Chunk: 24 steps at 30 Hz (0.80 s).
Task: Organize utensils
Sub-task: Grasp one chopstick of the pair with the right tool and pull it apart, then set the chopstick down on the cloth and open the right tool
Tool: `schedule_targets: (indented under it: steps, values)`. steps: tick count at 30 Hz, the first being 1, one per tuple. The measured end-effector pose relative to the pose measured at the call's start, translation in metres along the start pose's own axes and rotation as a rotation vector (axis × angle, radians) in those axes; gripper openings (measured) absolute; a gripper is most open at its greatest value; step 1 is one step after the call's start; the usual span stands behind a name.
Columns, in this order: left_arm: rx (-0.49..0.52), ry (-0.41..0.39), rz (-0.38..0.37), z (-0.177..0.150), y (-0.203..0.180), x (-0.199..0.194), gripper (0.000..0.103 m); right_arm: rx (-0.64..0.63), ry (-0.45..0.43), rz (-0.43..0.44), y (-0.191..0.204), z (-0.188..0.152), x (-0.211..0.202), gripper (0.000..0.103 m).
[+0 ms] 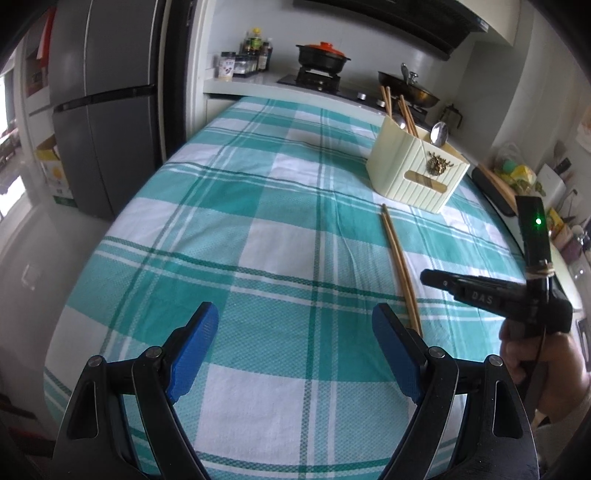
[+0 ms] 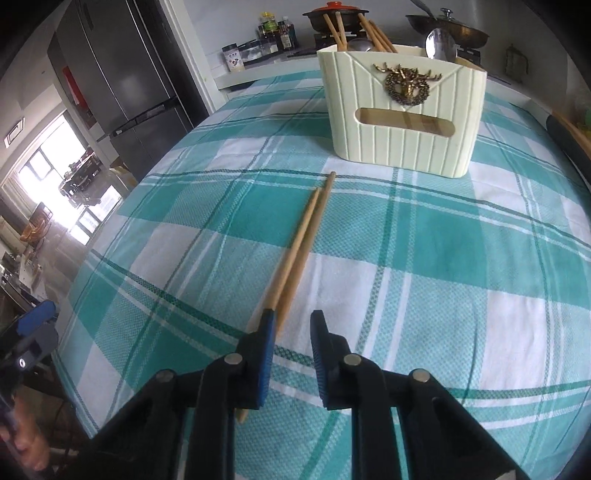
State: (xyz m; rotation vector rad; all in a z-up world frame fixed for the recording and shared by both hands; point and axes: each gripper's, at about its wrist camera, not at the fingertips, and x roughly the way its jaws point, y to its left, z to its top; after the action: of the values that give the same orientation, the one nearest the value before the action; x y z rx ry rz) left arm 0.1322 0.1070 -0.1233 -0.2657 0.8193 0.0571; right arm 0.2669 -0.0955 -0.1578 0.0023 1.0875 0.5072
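A pair of wooden chopsticks point(image 2: 299, 251) lies flat on the table's teal-and-white checked cloth point(image 2: 406, 295), side by side and touching along most of their length. Their long axis runs from the near edge of the table toward the far right corner, with the thin tips pointing at the cream utensil holder point(image 2: 402, 110) and stopping near its base but apart from it. One tip reaches a little farther than the other.

The holder stands upright toward the far right corner of the table, with a brass stag ornament point(image 2: 406, 83) on its front and a slot handle below. More chopsticks point(image 2: 376, 35) and two spoons point(image 2: 439, 44) stand in it, handles down; how the inside is divided cannot be seen.

The right gripper point(image 2: 291, 325) is low over the thick ends of the lying chopsticks, its fingers spread with a gap between them. The left finger point(image 2: 264, 354) covers part of the sticks, so whether it touches them is hard to tell; one butt end shows again beneath the finger.

The left gripper point(image 1: 295, 325) hangs over the near left part of the table with its blue-padded fingers point(image 1: 195, 343) wide apart and nothing between them. In the left wrist view the chopsticks' near ends are hidden behind its right finger.
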Motion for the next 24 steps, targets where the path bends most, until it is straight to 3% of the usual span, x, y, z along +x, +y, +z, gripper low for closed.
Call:
schedule_targets:
  steps: [2,14,20,24]
  values:
    - [0.007,0.001,0.002,-0.002,0.000,0.001,0.087,-0.008,0.034,-0.041,0.004,0.003,0.012,0.007]
    - [0.040,0.030,-0.015,-0.008,-0.012,0.010,0.087,-0.030,0.061,-0.112,0.012,0.017,0.030,0.007]
    - [0.044,0.029,0.006,-0.011,-0.012,0.008,0.087,-0.007,0.031,-0.179,-0.017,-0.007,0.002,0.005]
    - [0.050,0.041,0.004,-0.011,-0.015,0.011,0.087,0.068,0.033,-0.246,-0.058,-0.035,-0.023,0.006]
